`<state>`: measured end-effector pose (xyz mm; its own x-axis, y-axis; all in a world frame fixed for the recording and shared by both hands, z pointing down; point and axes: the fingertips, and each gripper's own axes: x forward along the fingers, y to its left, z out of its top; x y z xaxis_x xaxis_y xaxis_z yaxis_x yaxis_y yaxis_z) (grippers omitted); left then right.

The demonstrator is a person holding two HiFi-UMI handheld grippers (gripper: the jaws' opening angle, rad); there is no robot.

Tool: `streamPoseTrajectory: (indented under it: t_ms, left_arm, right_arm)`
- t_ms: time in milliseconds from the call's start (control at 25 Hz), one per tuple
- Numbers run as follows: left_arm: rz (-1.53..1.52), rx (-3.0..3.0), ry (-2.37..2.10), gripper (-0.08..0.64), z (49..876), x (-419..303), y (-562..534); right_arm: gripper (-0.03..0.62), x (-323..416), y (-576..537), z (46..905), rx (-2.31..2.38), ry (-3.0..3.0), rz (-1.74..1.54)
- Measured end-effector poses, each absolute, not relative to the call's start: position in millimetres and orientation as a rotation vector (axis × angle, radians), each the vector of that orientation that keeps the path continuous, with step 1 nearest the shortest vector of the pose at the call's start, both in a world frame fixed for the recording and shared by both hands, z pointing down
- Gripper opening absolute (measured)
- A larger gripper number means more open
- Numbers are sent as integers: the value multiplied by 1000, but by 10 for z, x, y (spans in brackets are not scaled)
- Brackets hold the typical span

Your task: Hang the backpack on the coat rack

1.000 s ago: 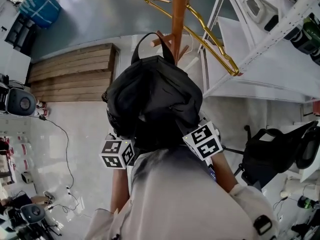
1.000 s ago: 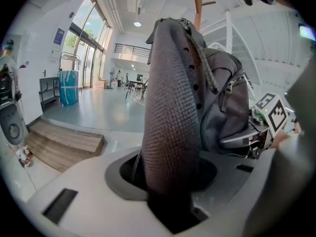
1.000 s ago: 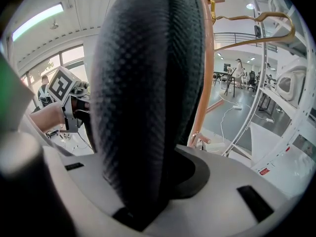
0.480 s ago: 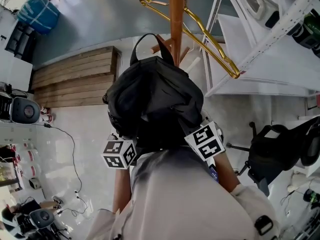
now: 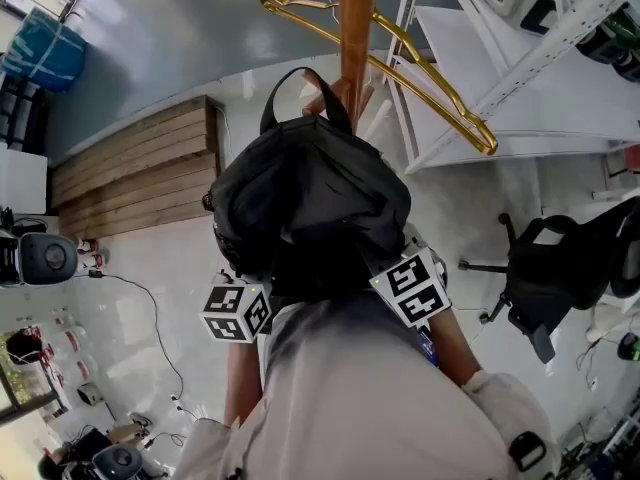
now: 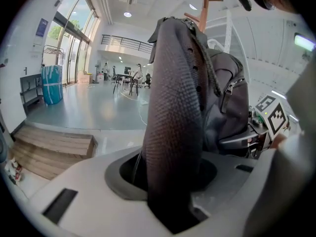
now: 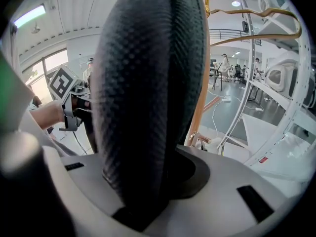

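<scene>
I hold a black backpack (image 5: 305,203) up in front of me, close to the wooden coat rack pole (image 5: 355,28). Its top loop handle (image 5: 298,76) stands at a wooden peg (image 5: 322,103) of the rack; I cannot tell whether it rests on it. In the head view only the left marker cube (image 5: 236,312) and right marker cube (image 5: 410,286) show below the bag. My left gripper (image 6: 173,181) is shut on a padded shoulder strap (image 6: 175,112). My right gripper (image 7: 143,181) is shut on the other padded strap (image 7: 148,98), with the pole (image 7: 200,107) just behind.
A gold hanger (image 5: 425,73) hangs from the rack to the right of the pole. White shelving (image 5: 530,98) stands at the right. A chair with a black bag (image 5: 565,258) is at the lower right. A wooden platform (image 5: 130,173) and floor cables (image 5: 140,308) lie at the left.
The backpack and both grippers have drifted slightly closer to the pole. The head view has swung, so the floor and shelving shifted. Both grips hold as before.
</scene>
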<state>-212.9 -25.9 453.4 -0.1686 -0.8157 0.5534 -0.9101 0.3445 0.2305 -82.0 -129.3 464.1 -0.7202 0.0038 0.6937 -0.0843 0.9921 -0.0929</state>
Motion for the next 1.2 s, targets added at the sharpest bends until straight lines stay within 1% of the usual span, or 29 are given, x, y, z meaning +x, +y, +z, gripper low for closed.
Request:
streamPoseTrajectory:
  t_ms: [520,1200]
  left_arm:
    - [235,1650,-1839,160,4719,-2340,-376]
    - [313,1906,-1627,160,4731,-2711,-560]
  right_arm:
    - [126,-867,-1195,4768,224,-2314,224]
    - [126,-1087,-950,4787,536,-2263,345]
